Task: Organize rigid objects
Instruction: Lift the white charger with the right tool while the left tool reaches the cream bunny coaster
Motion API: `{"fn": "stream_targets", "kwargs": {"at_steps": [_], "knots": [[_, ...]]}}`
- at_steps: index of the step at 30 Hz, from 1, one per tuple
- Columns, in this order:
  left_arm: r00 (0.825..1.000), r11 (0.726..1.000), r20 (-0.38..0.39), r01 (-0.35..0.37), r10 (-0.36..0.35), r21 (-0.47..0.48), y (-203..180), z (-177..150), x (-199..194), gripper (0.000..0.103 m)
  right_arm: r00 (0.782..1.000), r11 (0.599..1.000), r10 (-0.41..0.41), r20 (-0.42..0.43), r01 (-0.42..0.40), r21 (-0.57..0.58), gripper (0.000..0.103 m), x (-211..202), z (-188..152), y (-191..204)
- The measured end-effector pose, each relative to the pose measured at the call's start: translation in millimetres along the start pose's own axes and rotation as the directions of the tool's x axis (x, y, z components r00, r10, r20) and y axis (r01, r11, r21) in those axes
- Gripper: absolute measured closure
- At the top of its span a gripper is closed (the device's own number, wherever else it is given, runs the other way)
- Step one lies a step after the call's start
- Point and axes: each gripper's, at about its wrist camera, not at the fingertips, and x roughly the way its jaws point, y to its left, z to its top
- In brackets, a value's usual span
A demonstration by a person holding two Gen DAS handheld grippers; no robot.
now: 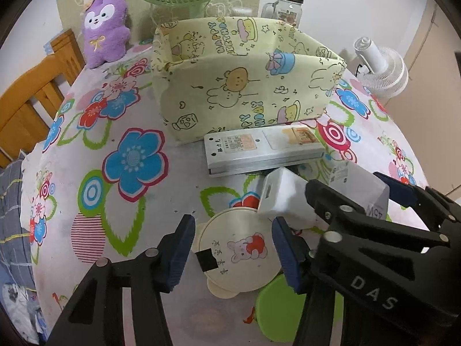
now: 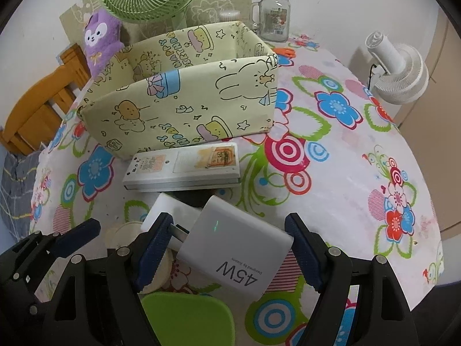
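Tools (image 1: 233, 252) (image 2: 230, 255) side by side, downward-tilted

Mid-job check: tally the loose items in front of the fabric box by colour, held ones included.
White: 2, the 45W charger and the smaller adapter.
Silver-white: 1, the flat case.
Cream: 1, the round bear disc.
Green: 1, the flat green piece.
Dark item behind the charger: unclear, not counted.
Total: 5.
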Motion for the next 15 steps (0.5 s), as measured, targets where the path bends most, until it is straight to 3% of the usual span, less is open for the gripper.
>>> {"fn": "stream_targets", "kwargs": {"at_steps": [9, 15], "knots": [[1.000, 1.000, -0.021, 0.016, -0.016, 0.015, -2, -9, 7, 0.026, 1.000, 1.000, -0.003, -0.020, 0.003, 0.022, 0.022, 7, -12, -5], [0.999, 0.999, -0.040, 0.036, -0.035, 0.022, -8, -14, 17, 0.021, 0.999, 0.999, -0.027, -0.032, 0.027, 0.017, 0.022, 14, -17, -11]]}}
